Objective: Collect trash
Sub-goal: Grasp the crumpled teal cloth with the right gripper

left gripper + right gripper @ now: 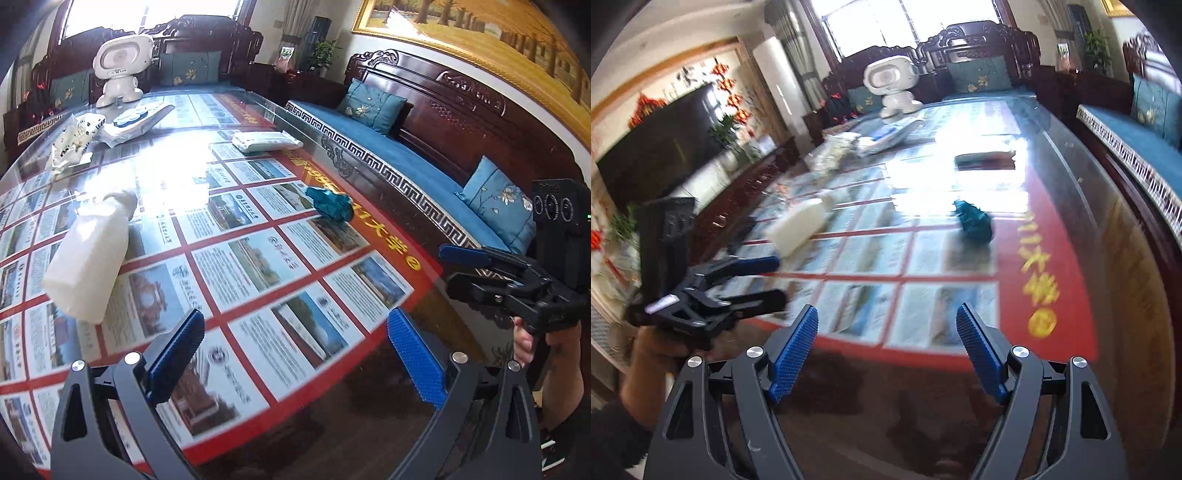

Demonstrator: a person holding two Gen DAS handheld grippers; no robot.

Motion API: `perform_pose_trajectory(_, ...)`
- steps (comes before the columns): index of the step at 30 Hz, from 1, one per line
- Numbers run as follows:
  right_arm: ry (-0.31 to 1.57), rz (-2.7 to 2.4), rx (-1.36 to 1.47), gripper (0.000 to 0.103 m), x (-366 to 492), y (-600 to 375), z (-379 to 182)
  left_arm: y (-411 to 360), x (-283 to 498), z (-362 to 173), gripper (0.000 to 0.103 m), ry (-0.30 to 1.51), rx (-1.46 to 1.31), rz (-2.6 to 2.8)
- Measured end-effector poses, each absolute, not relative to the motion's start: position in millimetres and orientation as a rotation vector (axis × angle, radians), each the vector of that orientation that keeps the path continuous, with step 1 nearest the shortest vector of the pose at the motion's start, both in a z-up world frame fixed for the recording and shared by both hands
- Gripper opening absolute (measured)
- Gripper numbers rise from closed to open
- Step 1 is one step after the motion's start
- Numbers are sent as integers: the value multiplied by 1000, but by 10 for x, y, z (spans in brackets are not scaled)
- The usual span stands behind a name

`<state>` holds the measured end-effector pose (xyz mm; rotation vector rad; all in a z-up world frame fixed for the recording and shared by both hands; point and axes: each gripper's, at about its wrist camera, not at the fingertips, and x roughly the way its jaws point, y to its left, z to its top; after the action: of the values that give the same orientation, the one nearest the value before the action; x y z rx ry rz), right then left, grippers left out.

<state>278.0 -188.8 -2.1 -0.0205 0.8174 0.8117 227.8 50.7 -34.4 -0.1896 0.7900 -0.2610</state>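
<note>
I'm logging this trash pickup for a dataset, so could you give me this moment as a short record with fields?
surface: glass-topped table over a printed poster
trash candidates: white plastic bottle lying on its side; crumpled teal wrapper near the table's right edge
other items: white robot figure at the far end; tissue pack; snack bags
left gripper: open, holding nothing, above the near table edge
right gripper: open, holding nothing
contact with trash: none yet
surroundings: blue-cushioned wooden sofa on the right
</note>
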Motion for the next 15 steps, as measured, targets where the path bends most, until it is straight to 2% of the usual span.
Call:
perform_pose_trajectory(3,816,787,-77,66,3092,-1801,-117,548,2459,-402,99,799,-210,-256)
perform_pose_trajectory(11,846,709,-165,59,3791,-1524,-381,566,2919,-537,99,826,-246,-266)
perform_pose_trajectory(15,873,713,-162,59,4026,-1429,-420,572,3076,-564,99,837,-259,-270)
